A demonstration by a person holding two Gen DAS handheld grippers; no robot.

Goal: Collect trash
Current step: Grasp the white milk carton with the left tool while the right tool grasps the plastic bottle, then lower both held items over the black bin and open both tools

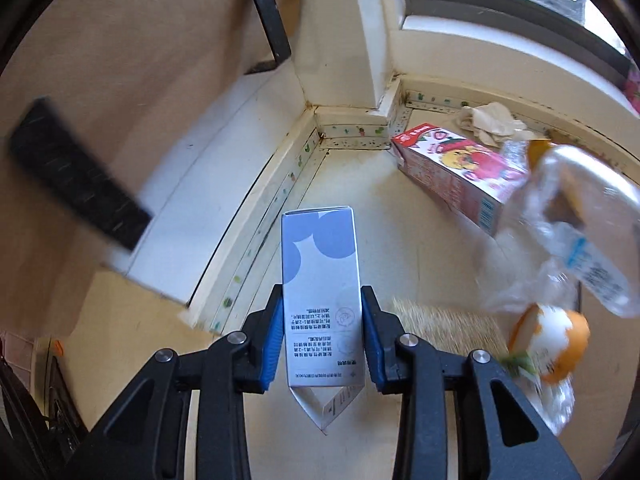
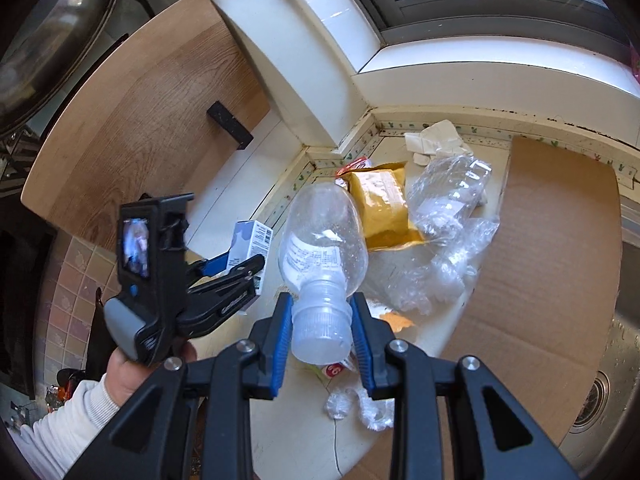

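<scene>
While both grippers are loaded, each carries one piece of trash above the counter, probably so that two pieces go to the bin in one trip. The left gripper has its jaws closed narrow on the white and blue carton, pressing its two long side faces near the opened end. The long axis of the carton runs forward along the fingers, and its closed end points toward the back corner of the counter under the window. The right gripper has its jaws closed on the cap end of the clear plastic bottle. The bottle also lies along the fingers, with its base pointing away toward the back corner and tilted slightly up. More trash waits near the back edge: a yellow packet, a crumpled clear wrap and a red juice box.
</scene>
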